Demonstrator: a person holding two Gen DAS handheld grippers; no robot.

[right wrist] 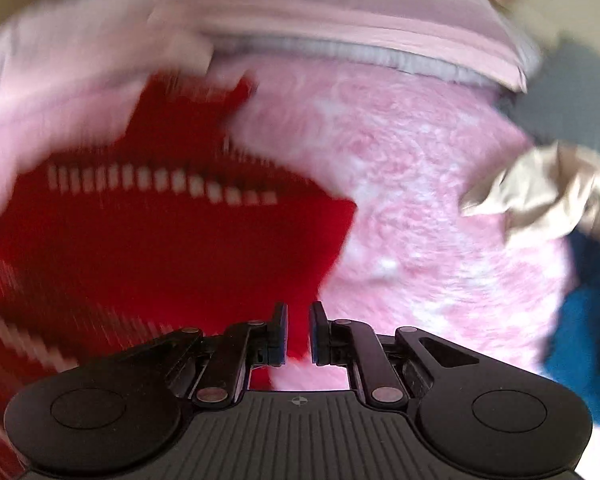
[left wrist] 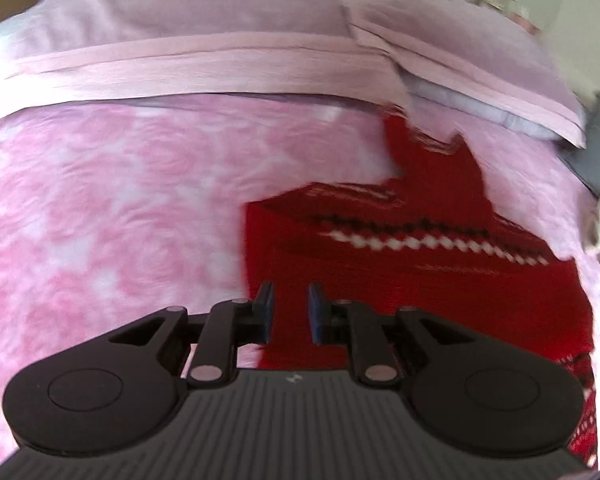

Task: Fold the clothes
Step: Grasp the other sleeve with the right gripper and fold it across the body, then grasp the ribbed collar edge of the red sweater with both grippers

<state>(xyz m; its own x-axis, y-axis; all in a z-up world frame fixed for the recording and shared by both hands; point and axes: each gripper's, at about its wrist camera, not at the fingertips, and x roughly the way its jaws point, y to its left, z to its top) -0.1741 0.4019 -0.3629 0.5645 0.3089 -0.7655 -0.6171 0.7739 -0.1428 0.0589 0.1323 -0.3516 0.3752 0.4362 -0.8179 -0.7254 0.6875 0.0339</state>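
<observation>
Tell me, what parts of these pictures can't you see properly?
- Red sweater: its near end is hidden behind the left gripper and cut off at the lower right edge of the left wrist view.
- Sweater's white pattern: smeared by motion blur in the right wrist view.
- Blue cloth: cut off by the right edge, behind the right gripper.
- Whether either gripper pinches fabric: unclear.

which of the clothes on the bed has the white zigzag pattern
The red knitted sweater, lying right ahead of both grippers. The beige, blue and grey garments look plain.
</observation>
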